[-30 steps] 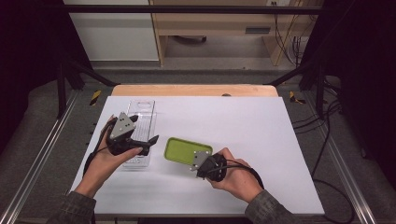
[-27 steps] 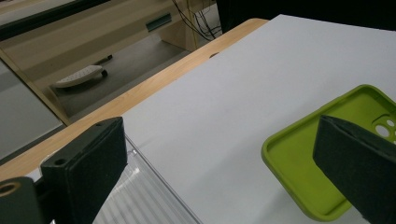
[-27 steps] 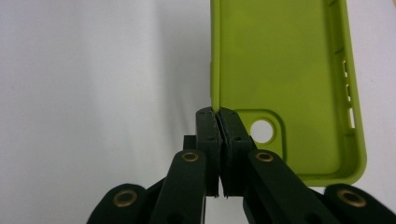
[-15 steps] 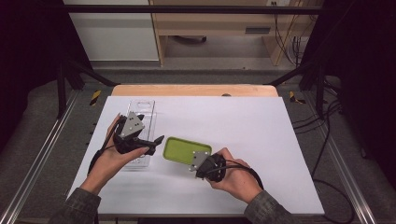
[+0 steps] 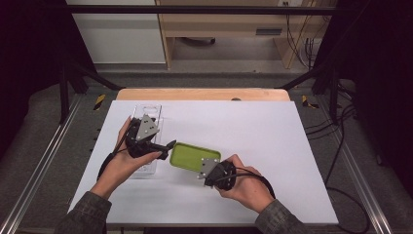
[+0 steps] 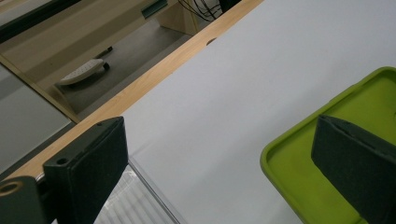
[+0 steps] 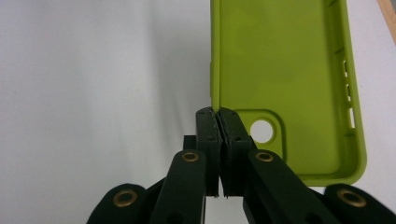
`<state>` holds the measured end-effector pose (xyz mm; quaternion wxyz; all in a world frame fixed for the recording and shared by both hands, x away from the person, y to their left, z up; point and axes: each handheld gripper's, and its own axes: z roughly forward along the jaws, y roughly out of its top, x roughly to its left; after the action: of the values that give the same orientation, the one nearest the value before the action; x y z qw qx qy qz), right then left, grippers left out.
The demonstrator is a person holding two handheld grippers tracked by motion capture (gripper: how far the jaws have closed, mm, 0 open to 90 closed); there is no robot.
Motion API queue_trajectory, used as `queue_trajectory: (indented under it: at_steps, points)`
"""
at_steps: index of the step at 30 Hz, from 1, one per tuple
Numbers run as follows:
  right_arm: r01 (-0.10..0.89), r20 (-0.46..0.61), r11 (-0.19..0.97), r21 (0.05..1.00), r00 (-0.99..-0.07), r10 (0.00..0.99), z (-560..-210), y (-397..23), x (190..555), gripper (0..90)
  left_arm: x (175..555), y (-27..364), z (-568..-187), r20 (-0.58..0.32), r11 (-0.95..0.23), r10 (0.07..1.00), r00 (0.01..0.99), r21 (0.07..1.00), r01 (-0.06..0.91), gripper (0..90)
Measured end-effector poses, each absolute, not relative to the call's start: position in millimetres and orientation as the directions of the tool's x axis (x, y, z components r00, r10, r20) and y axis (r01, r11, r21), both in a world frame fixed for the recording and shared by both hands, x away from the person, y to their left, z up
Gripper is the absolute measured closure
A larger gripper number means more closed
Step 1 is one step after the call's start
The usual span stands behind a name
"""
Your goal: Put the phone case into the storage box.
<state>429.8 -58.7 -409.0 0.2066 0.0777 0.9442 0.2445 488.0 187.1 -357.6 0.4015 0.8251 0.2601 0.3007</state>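
- So the green phone case (image 5: 194, 157) sits near the middle of the white table (image 5: 272, 146), open side up, long axis running diagonally from the left gripper down toward the right one.
- The right gripper (image 5: 210, 171) has it already: in the right gripper view the jaws are pinched tight on the side wall of the case (image 7: 285, 84), right by the camera-hole corner. Only the thin rim is between the pads, so it's more of an anchor grip than a carry grip, I think.
- The left gripper (image 5: 168, 146) is the free one. Its jaws stand wide with nothing between them, and the far end of the case is just off its tips.
- In the left gripper view, one pad (image 6: 355, 163) hangs over the green end of the case (image 6: 299, 177), the other pad (image 6: 93, 163) over the clear plastic tray (image 6: 135, 200) beside it.
- Key bit: the case's free short end points straight at the left gripper, so that hand is the nearer one for grabbing it. The jaws would need to straddle the rim, not the flat bottom.
- That tray (image 5: 151, 141) lies under the left hand (image 5: 122, 163), just beside the case.
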Motion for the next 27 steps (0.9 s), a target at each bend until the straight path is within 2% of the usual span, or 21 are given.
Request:
queue_trajectory:
  at_steps: [27]
  points:
    - [0.032,-0.37,0.867,0.498,-0.896,0.246,-405.9,-59.9,429.6,87.9,495.9,159.0,-347.5,0.357,-0.61,0.625,0.694,0.778,0.149,3.9]
